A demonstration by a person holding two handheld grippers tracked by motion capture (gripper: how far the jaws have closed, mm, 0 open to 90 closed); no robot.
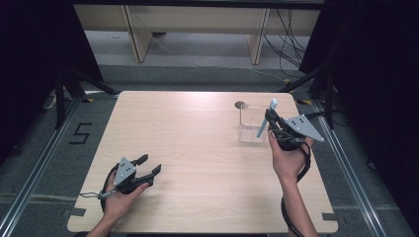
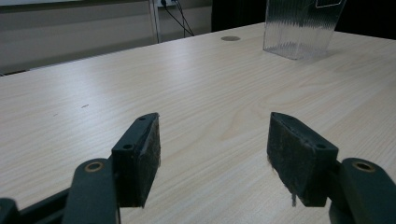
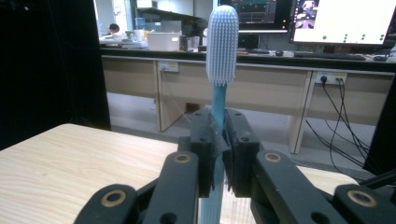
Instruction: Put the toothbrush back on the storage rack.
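This looks like a lab or office room. A light wooden table (image 1: pixel 197 148) stands on a grey floor (image 1: pixel 44 148) with black curtains (image 1: pixel 375 74) at the left and right edges. At the top, long desks (image 3: pixel 280 88) hold computer screens (image 3: pixel 341 21), with cables (image 3: pixel 341 121) hanging below.

High view looks forward and down on the counter (image 1: pixel 197 148); left gripper view skims low, sharing the clear container (image 2: pixel 301 28) with it
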